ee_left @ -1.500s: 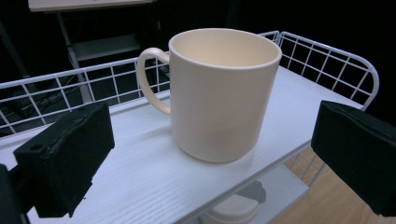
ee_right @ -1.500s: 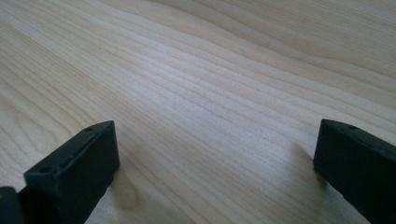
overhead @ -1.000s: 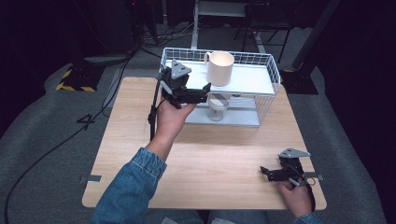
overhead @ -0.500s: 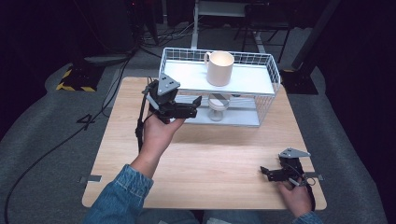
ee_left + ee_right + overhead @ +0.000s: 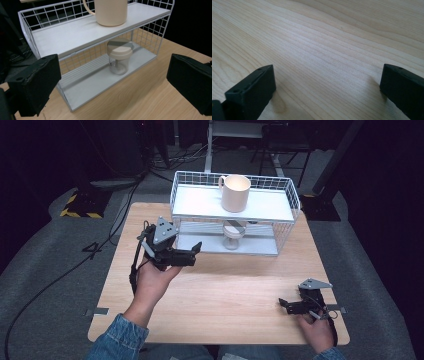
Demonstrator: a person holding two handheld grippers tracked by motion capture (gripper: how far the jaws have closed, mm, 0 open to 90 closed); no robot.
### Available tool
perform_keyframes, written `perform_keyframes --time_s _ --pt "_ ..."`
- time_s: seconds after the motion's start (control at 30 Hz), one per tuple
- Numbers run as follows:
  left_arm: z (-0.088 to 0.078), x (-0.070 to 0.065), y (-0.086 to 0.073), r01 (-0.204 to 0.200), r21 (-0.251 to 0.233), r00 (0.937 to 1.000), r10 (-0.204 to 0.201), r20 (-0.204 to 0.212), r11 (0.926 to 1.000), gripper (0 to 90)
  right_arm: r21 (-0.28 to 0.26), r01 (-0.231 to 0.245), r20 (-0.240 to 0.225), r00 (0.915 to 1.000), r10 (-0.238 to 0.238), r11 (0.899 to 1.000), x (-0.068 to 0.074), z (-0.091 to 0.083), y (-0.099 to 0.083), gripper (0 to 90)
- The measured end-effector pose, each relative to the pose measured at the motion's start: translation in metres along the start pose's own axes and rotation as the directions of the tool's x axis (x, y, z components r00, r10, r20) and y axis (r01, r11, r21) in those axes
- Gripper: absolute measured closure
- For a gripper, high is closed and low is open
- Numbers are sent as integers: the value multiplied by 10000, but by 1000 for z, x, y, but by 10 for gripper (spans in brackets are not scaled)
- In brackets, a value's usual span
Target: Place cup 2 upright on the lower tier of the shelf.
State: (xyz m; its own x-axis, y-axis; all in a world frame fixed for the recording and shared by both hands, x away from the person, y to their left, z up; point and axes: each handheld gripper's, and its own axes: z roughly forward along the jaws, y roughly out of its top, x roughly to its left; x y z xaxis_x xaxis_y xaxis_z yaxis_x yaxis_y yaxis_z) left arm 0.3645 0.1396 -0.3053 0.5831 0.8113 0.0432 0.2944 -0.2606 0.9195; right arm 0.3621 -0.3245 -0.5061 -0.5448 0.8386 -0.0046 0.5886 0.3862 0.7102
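A white wire two-shelf rack [image 5: 200, 210] stands at the back of the wooden table [image 5: 225, 290]. A cream mug [image 5: 235, 192] sits on its upper shelf, and a clear jar with a cream lid [image 5: 233, 236] stands on the lower one. My left gripper [image 5: 194, 254] hovers in front of the rack's left end, open and empty. In the left gripper view, the left gripper [image 5: 112, 85] faces the rack [image 5: 67, 37], the jar [image 5: 119, 58] and the mug [image 5: 111, 11]. My right gripper [image 5: 285, 305] rests low by the front right corner, its open gripper [image 5: 327, 87] over bare wood.
The table's front edge [image 5: 215, 340] lies close to both forearms. Dark floor with cables [image 5: 60, 270] and a yellow-black striped block [image 5: 80, 205] surround the table. Bare wood [image 5: 240, 280] stretches between the two grippers.
My left gripper has drawn back from the rack, toward the person and slightly left, staying open. The right gripper has not moved.
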Motion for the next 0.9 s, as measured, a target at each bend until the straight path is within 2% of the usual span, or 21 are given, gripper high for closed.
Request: perform_keyframes --time_s 0.5,0.6,0.63,0.7,0.73,0.77,0.8,0.9 --pt "-14 14 -56 308 386 9993 -316 198 9988 0 -1 14 -10 10000 -14 10000 0 0 0 2" --pt "-17 18 -72 515 511 9981 -531 316 9974 1 -10 32 -18 10000 -32 10000 0 0 0 2" --pt "-17 18 -72 515 511 9981 -531 316 9974 0 -10 32 -18 10000 -32 10000 0 0 0 2" --pt "-19 18 -81 635 405 9977 -645 229 9972 1 -18 28 -6 10000 -28 10000 0 0 0 2" --pt "-19 19 -90 662 576 9976 -672 148 9961 1 -5 23 -18 10000 -23 10000 0 0 0 2" --pt "-19 19 -90 662 576 9976 -672 148 9961 1 -5 23 -18 10000 -23 10000 0 0 0 2" --pt "-19 20 -99 806 665 9967 -807 -9 9945 4 -1 19 -17 10000 -19 10000 0 0 0 2" --pt "-19 23 -107 1023 738 9947 -1019 -93 9920 6 1 10 -10 10000 -10 10000 0 0 0 2"
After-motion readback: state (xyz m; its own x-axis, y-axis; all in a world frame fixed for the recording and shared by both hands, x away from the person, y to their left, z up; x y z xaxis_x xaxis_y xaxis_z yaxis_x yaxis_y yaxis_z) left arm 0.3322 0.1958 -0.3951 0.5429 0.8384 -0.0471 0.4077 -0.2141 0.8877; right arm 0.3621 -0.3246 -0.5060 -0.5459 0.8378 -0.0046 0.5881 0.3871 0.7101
